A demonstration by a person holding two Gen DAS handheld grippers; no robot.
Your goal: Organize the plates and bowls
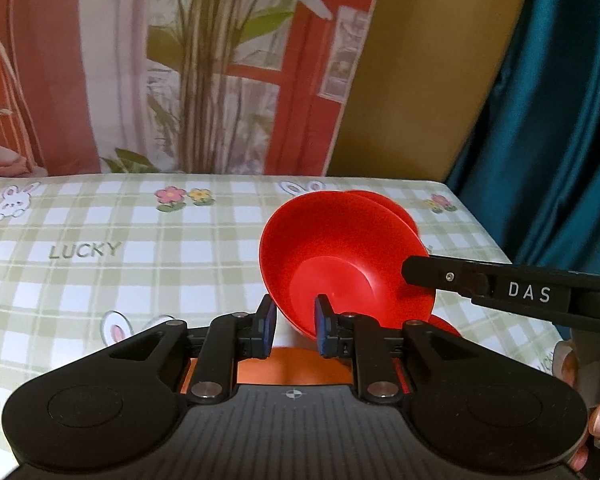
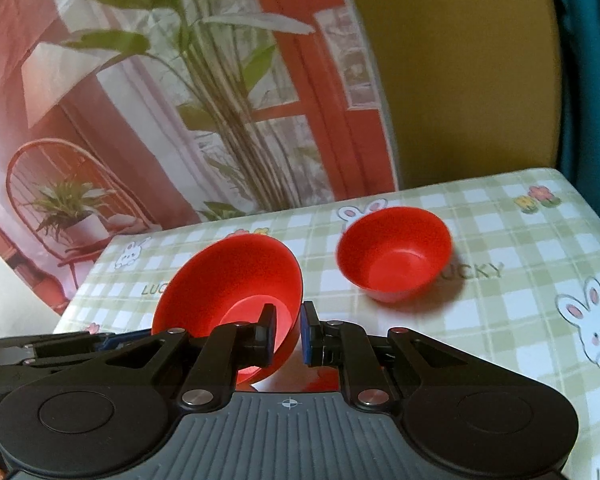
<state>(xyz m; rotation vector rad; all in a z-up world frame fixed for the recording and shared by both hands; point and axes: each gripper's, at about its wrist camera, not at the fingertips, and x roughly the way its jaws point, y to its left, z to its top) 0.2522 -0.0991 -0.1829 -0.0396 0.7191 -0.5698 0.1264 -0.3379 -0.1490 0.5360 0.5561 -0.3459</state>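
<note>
A red bowl [image 1: 340, 256] is held tilted above the checked tablecloth [image 1: 120, 248]. My left gripper [image 1: 294, 322] is shut on its near rim. My right gripper [image 2: 286, 330] is shut on the opposite rim of the same bowl [image 2: 228, 280], and its finger [image 1: 480, 280] shows in the left wrist view from the right. A second red bowl [image 2: 394, 254] stands upright on the cloth to the right. In the left wrist view a part of it [image 1: 384, 204] peeks out behind the held bowl. Something orange-red [image 1: 284, 364] lies under the held bowl, mostly hidden.
The table's far edge meets a printed backdrop with a plant [image 1: 204, 80]. A yellow wall [image 2: 460, 80] and a teal curtain [image 1: 560, 120] stand at the right. The table's right edge [image 2: 592, 216] is near the second bowl.
</note>
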